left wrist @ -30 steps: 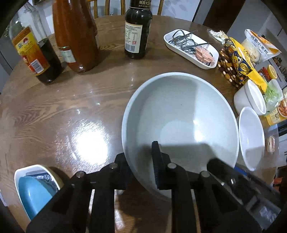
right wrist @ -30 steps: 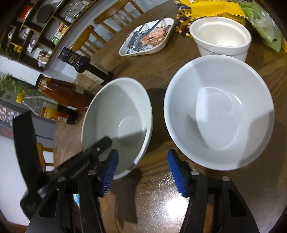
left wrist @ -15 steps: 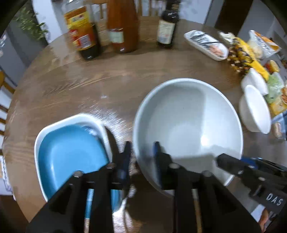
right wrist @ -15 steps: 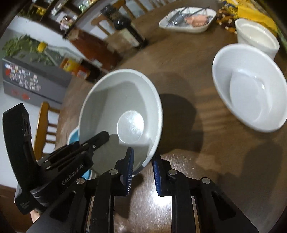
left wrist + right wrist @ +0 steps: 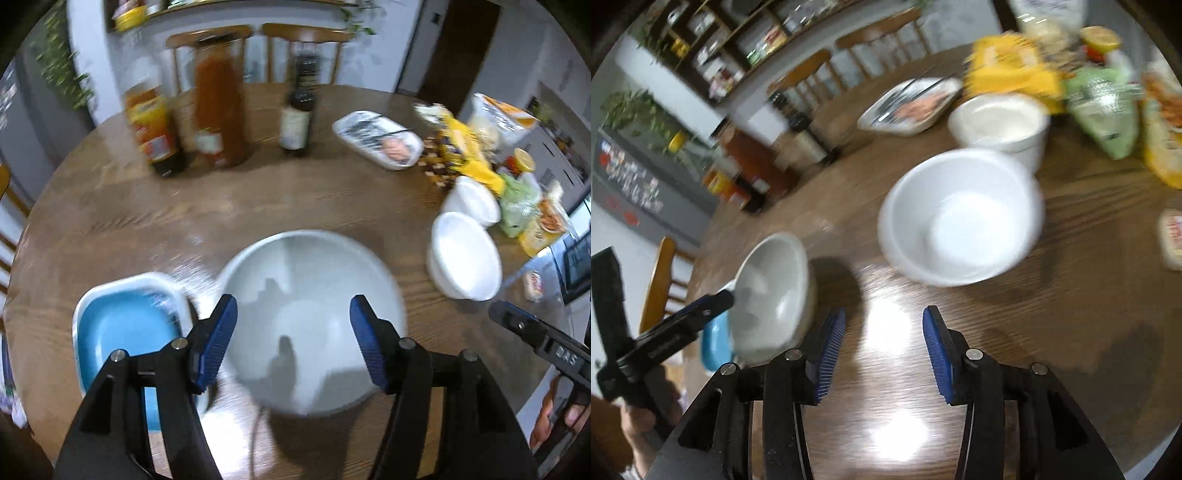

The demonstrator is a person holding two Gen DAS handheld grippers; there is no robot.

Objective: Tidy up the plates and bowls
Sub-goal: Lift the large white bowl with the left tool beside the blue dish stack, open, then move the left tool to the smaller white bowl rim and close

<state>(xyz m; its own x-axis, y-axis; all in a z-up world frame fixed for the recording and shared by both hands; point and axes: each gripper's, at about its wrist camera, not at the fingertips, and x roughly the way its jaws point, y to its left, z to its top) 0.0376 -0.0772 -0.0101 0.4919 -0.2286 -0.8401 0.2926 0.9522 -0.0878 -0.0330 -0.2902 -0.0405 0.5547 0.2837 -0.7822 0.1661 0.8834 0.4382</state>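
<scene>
With both claws spread and holding nothing, the grey bowl (image 5: 314, 317) sits free on the desk (image 5: 147, 221) under the left claw (image 5: 293, 347), beside the blue plate (image 5: 122, 332). Next, I judge, the right claw (image 5: 882, 354) must reach for the white bowl (image 5: 960, 218).

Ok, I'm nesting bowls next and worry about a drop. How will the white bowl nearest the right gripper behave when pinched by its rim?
The white bowl looks glazed and glossy, so its rim is probably slippery between the pads. It reads as rigid ceramic, likely heavy and chippable. Its wide shape on the wooden table suggests it would slide rather than tip.
</scene>
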